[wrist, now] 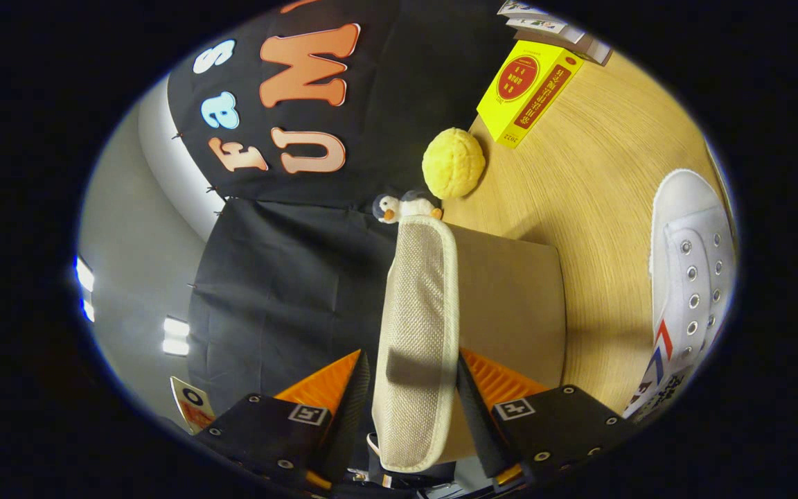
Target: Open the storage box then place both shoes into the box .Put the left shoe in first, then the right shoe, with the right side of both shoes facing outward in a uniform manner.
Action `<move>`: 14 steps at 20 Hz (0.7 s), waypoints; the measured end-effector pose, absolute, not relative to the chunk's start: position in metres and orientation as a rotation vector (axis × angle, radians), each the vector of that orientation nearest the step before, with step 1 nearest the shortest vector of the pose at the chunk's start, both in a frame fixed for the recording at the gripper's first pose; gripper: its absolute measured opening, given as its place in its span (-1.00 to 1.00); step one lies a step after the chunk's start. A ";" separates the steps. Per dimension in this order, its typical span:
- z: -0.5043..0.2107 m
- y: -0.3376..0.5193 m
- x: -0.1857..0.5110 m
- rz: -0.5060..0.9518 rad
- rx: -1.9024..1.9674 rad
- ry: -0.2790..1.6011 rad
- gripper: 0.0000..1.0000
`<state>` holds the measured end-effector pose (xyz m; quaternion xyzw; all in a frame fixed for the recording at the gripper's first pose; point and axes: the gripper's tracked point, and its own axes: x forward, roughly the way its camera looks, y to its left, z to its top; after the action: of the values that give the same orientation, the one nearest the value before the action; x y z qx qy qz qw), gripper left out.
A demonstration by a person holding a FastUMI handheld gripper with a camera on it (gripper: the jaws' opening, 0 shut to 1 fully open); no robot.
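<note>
The view is rolled on its side, with the wooden table (600, 187) running up the right. My gripper (413, 360) is shut on the storage box's lid (416, 298), a beige woven flap with pale trim that stands edge-on between the two fingers. The box's beige body (510, 298) lies just to the right of the lid, on the table. A white lace-up shoe (690, 277) with red and blue stripes lies on the table beyond the box, apart from it. Its far end is cut off from sight.
A yellow plush ball (453, 163) and a small penguin toy (402, 206) sit past the lid's far end. A yellow carton (527, 90) lies further along the table, by some flat packs (551, 28). The black cloth wall (281, 277) hangs left of the lid.
</note>
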<state>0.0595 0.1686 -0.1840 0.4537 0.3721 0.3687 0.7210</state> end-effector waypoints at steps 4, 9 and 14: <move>-0.150 0.166 0.058 0.796 1.008 0.740 -0.34; -0.097 0.186 0.049 0.797 0.963 0.656 -0.93; -0.051 0.241 0.039 0.831 0.894 0.591 -0.90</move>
<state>0.0386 0.2407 -0.0505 0.4133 0.2734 0.3846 0.7788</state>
